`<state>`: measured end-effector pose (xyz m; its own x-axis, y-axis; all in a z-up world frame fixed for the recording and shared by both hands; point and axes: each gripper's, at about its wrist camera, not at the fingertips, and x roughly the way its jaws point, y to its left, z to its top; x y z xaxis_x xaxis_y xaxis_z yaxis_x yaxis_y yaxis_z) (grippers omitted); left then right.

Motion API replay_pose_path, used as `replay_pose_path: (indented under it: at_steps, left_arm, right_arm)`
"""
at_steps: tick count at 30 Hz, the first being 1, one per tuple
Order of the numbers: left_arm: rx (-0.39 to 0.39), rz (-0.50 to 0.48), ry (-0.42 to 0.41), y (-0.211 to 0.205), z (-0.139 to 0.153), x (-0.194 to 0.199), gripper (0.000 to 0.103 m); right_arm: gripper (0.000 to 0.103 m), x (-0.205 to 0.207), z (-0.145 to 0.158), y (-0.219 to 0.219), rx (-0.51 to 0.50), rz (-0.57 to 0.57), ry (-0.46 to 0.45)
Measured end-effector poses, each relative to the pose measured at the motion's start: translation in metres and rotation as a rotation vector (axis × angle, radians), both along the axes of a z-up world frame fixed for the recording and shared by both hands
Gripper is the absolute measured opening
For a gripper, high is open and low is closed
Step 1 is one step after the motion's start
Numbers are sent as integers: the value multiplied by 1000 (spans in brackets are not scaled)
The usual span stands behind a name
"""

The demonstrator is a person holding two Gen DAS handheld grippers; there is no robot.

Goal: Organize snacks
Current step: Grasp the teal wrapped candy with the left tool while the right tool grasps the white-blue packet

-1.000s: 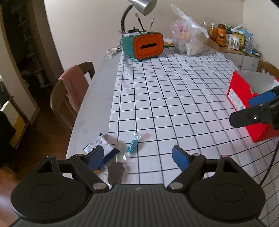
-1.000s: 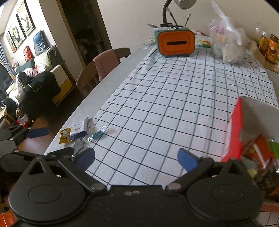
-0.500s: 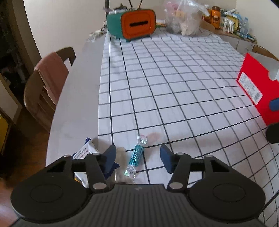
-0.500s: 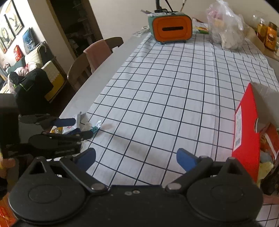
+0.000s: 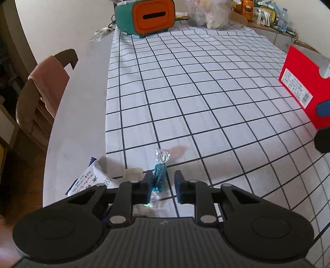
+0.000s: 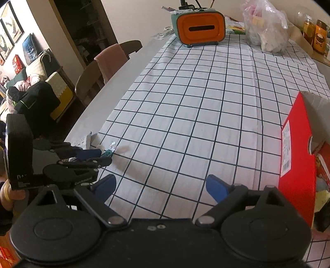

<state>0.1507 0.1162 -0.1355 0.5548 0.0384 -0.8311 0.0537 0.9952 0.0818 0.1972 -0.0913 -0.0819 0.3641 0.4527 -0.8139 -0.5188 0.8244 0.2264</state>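
A teal twist-wrapped candy (image 5: pixel 159 175) lies on the checked cloth near the table's left front edge. My left gripper (image 5: pixel 162 186) is low over it, jaws partly closed with the candy between them, against the left pad; a gap remains on the right. It also shows in the right wrist view (image 6: pixel 97 157) with the candy (image 6: pixel 109 151) at its tips. A white and blue snack packet (image 5: pixel 88 181) lies just left. My right gripper (image 6: pixel 160 187) is open and empty above the cloth. The red snack box (image 6: pixel 297 165) stands at the right.
A teal and orange tissue box (image 5: pixel 148 17) and a clear plastic bag (image 5: pixel 208 12) stand at the table's far end. A chair with a pink cloth (image 5: pixel 45 82) is at the left. Bottles (image 6: pixel 317 35) stand at the far right.
My left gripper has dropped down and forward over the candy and narrowed its jaws around it. My right gripper has stayed open and shifted slightly.
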Motion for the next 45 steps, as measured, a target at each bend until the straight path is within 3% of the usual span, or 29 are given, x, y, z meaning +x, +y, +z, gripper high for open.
replay_pose_path:
  at_steps: [2,9,16,22,33,45]
  left_arm:
    - [-3,4,6,1,-2,-1,13]
    - [10,19,-20,-2,-4,-7,12]
    - [-53,80,-51,7,11,-25,12]
    - [-128,168,-52,29,23,-52,12]
    - [-162,329,-39,62,21,-102,12]
    - [-153,369,-51,68,17,-120,12]
  right_arm:
    - [93,1,-1,2,-2,4,0]
    - [89,8,-5,14,-26,28,6]
    - [89,18,-1,40,-18,72,0]
    - [89,21,0,77,-8,144,-5]
    - [88,16,-24,173,-55,297,35]
    - [72,-2,-54,233,-185,411,10]
